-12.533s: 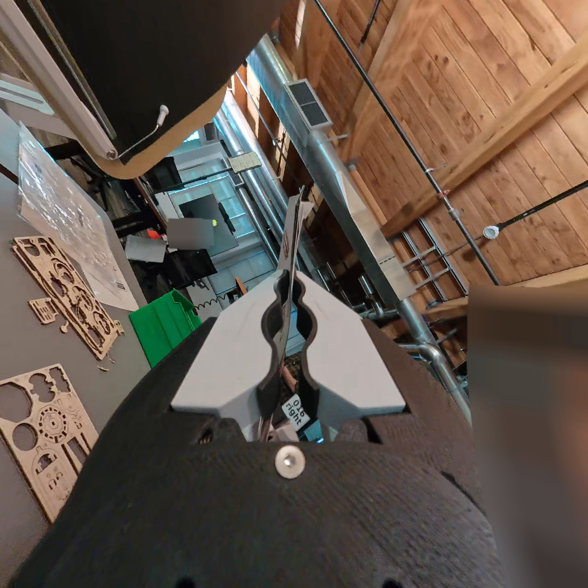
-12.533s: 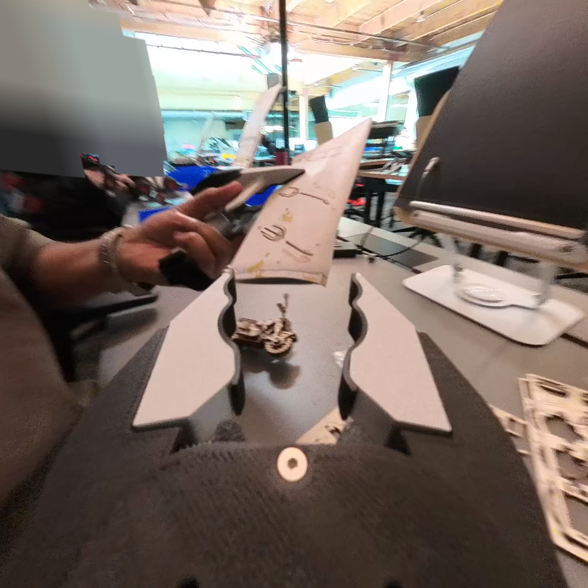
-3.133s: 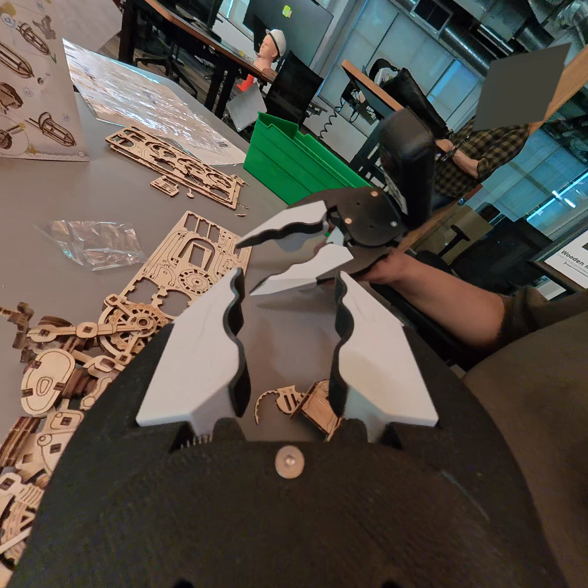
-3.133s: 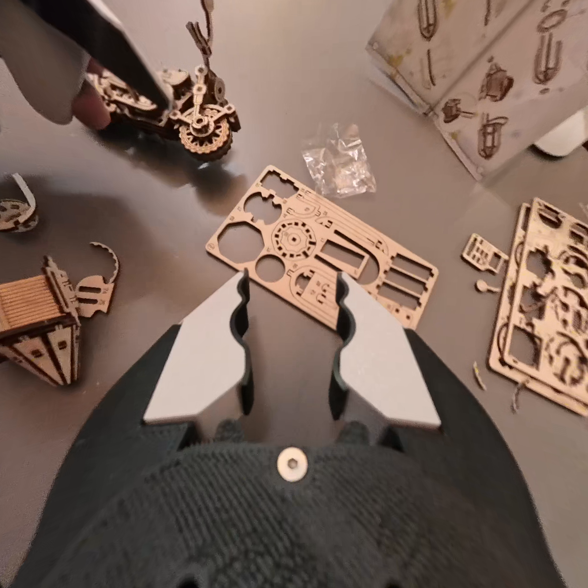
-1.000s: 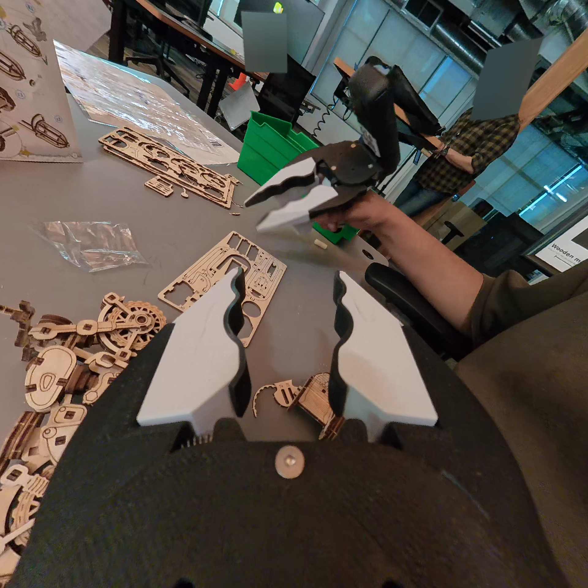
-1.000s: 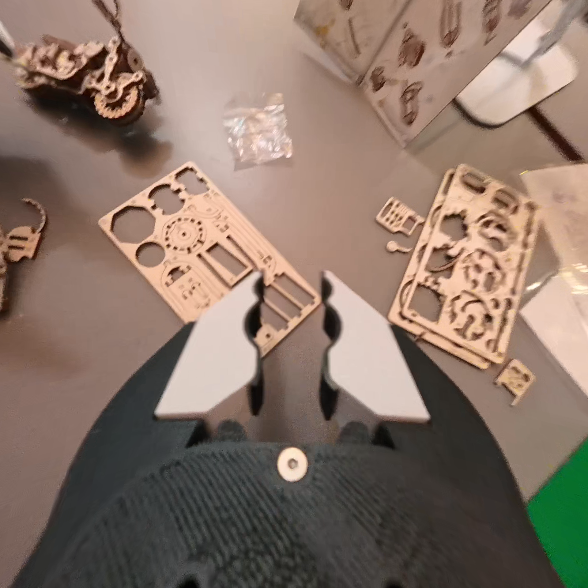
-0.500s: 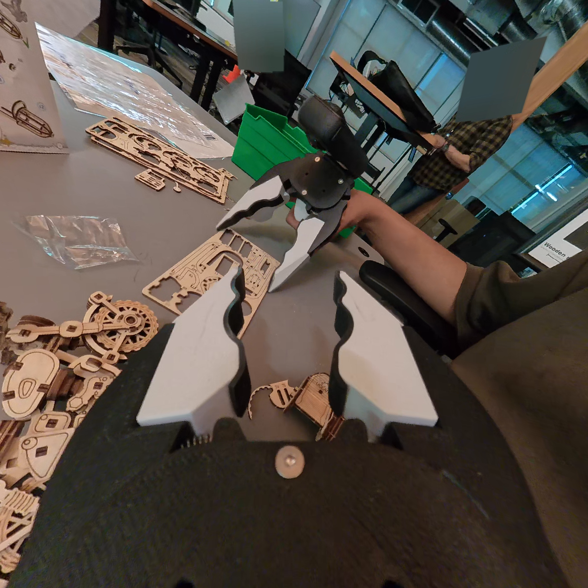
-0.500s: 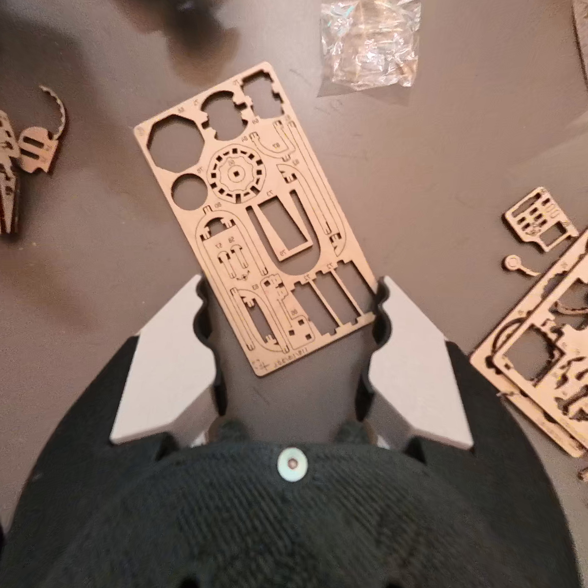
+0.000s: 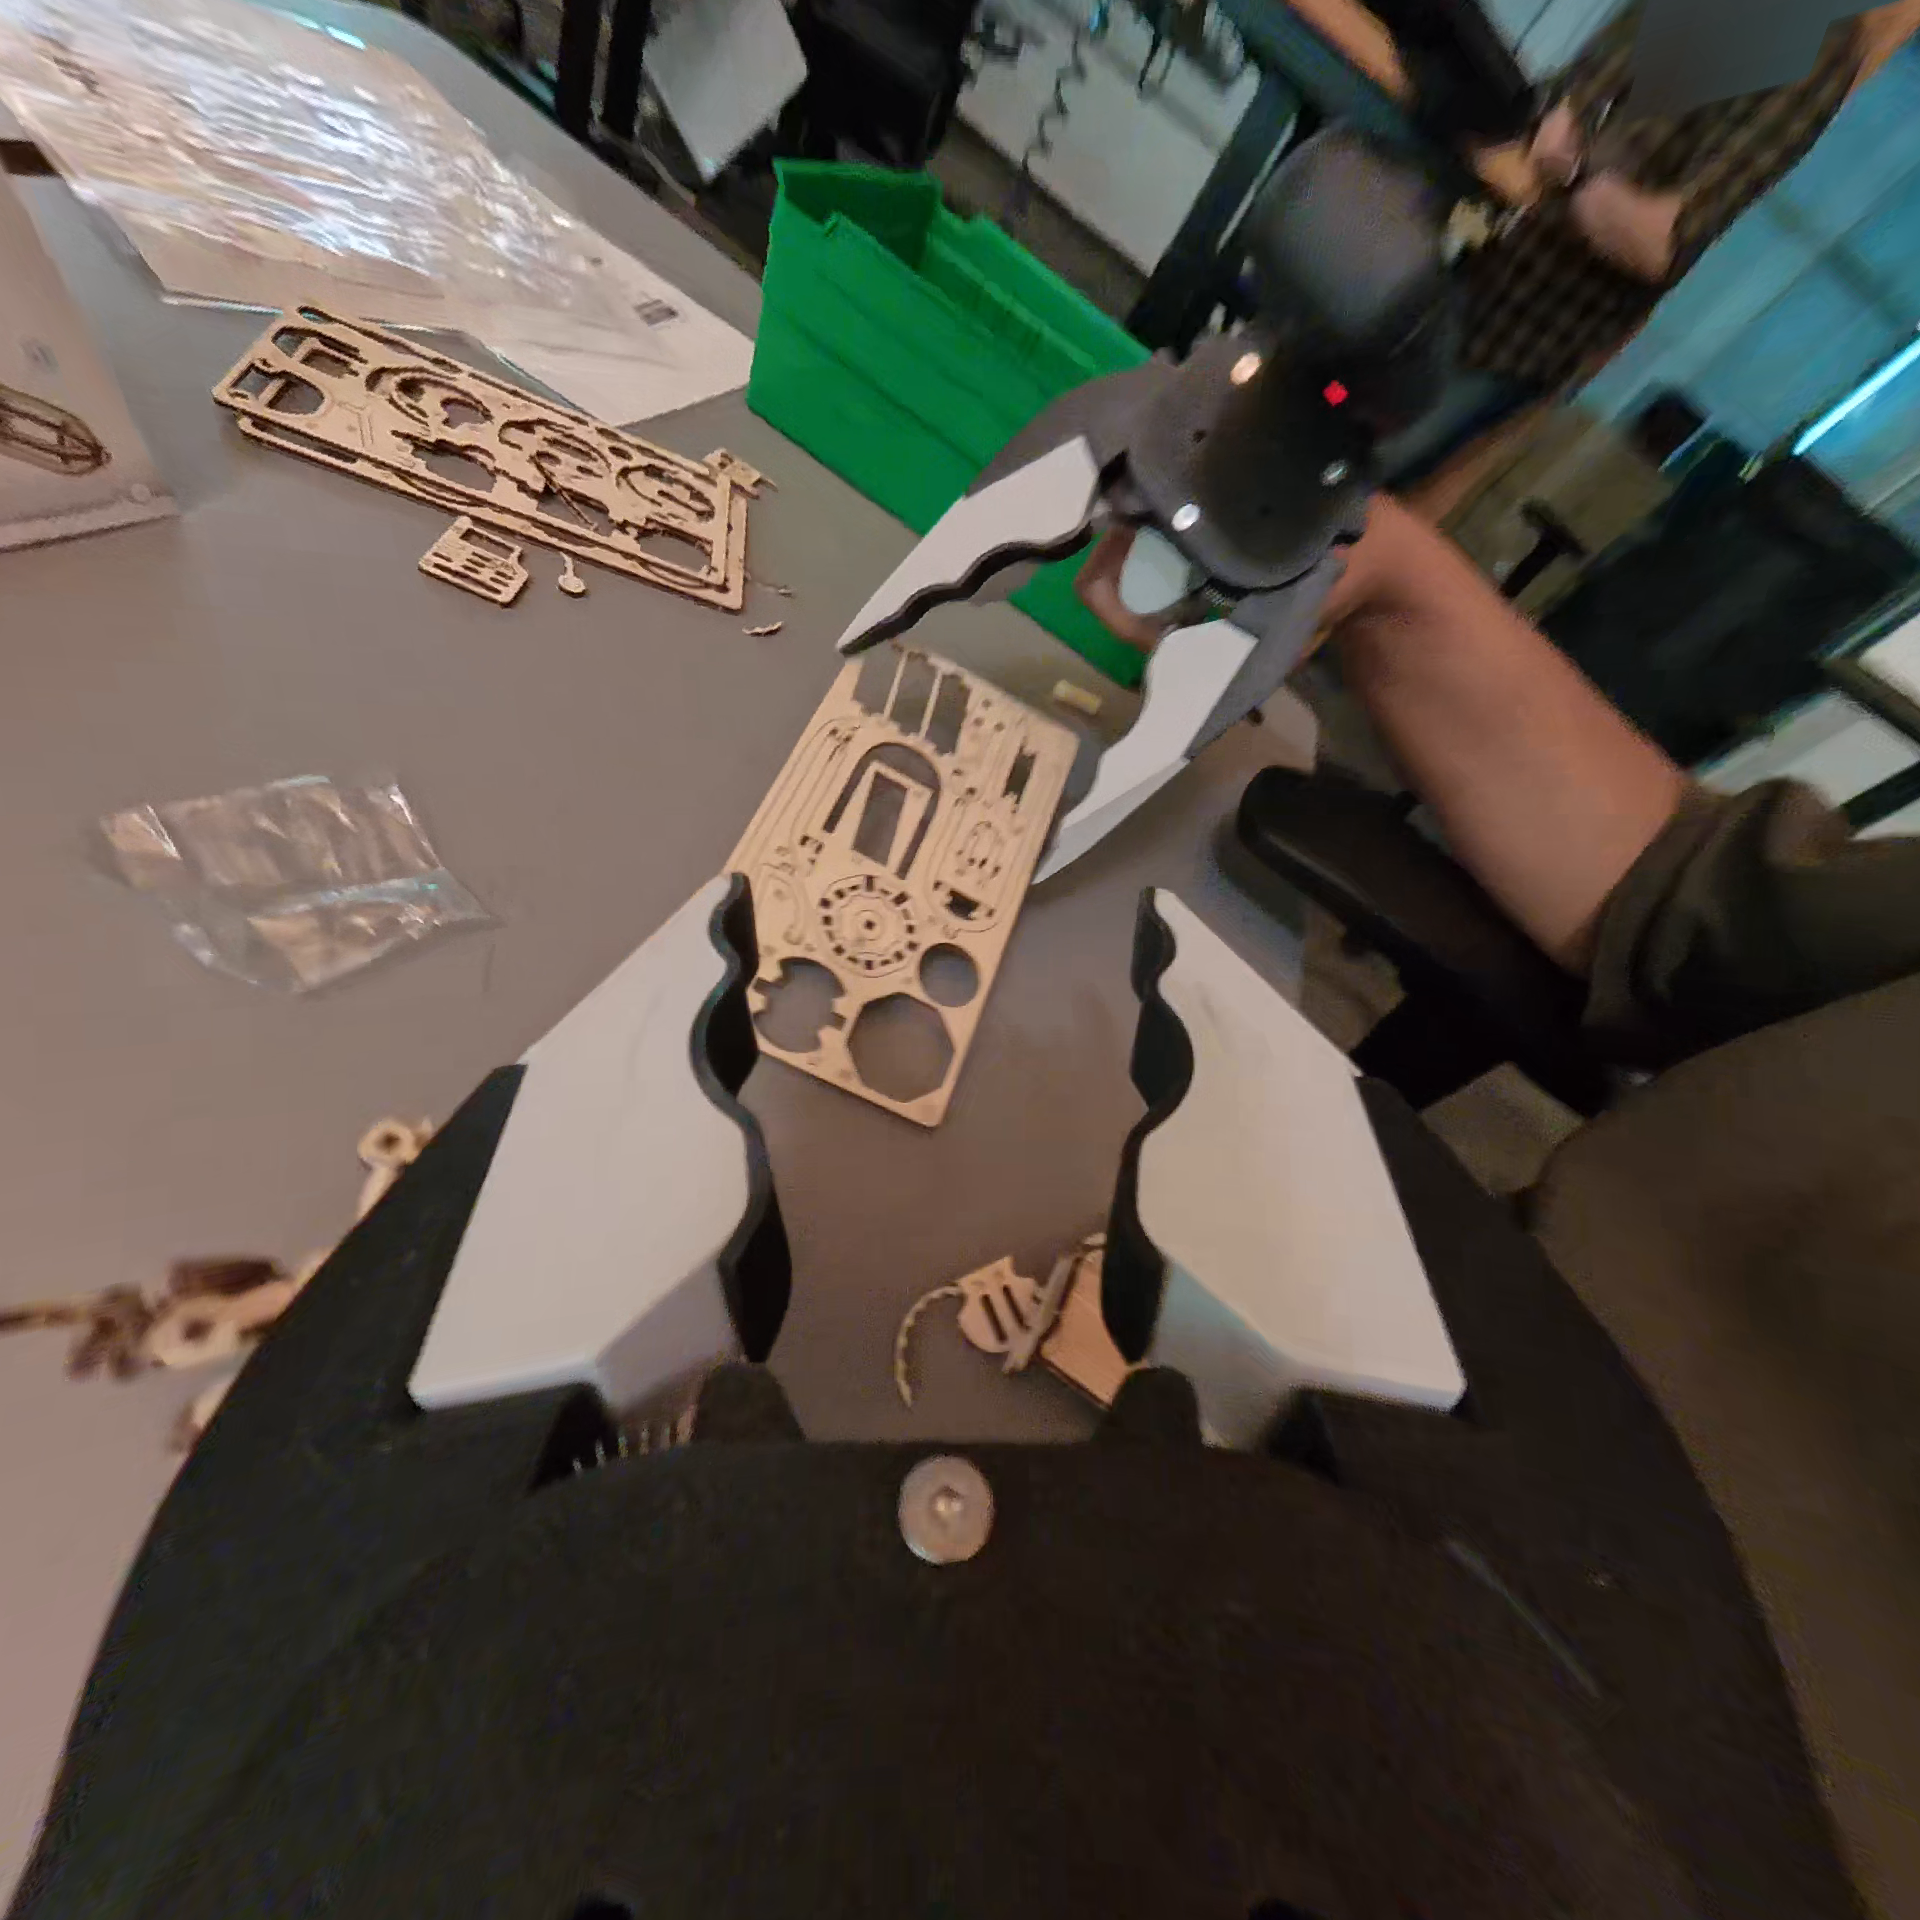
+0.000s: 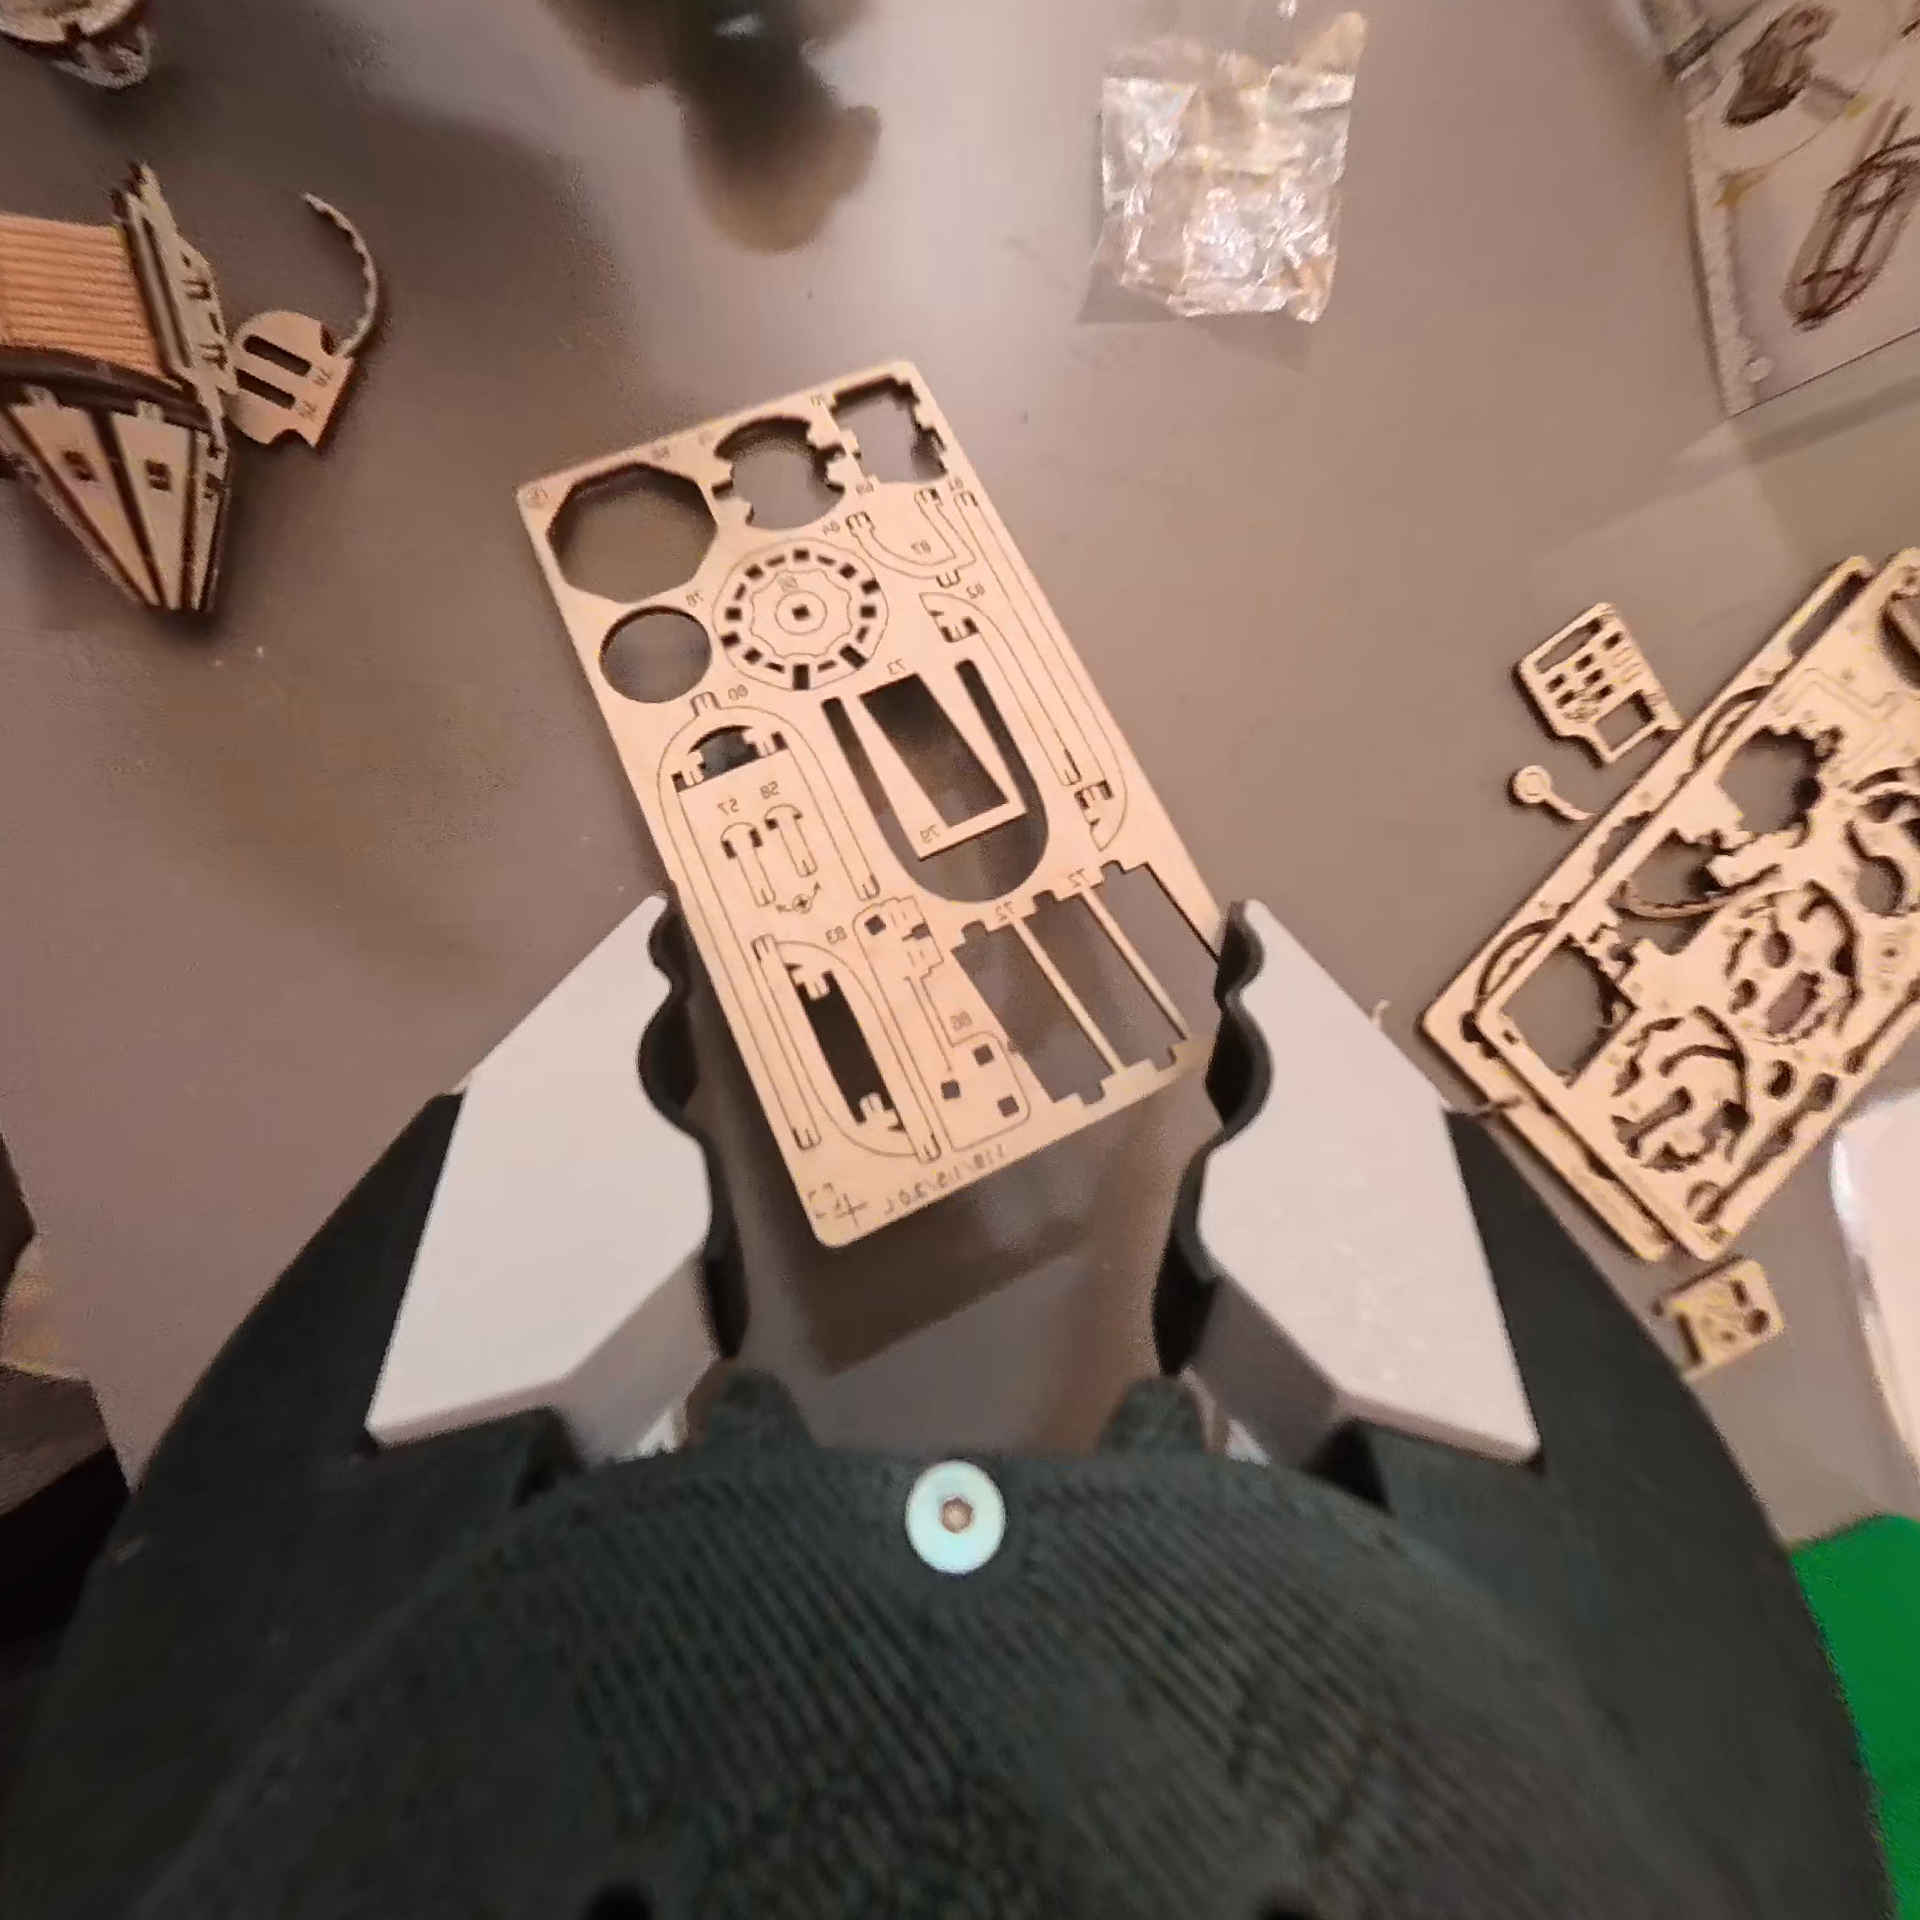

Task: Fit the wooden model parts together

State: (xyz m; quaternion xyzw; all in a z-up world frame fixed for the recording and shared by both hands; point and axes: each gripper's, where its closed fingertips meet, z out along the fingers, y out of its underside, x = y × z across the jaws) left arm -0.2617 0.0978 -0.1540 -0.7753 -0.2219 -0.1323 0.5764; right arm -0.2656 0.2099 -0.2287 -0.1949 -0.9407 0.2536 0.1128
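**Gripping the parts sheet**

The sheet [image 10: 883, 831] lies flat on the table [image 10: 312, 883], between my right gripper [image 10: 945, 935] fingers, spread wide and empty. I should close squarely on its edges. My left gripper [image 9: 935, 914] hovers open, empty.

Left view low across table [image 9: 312, 665], right straight down; shared parts sheet [image 10: 862, 831]

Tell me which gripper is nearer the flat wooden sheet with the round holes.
Right. The right gripper is open with its fingers straddling the near end of the wooden sheet. The left gripper is also open, but sits back from the sheet's far end.
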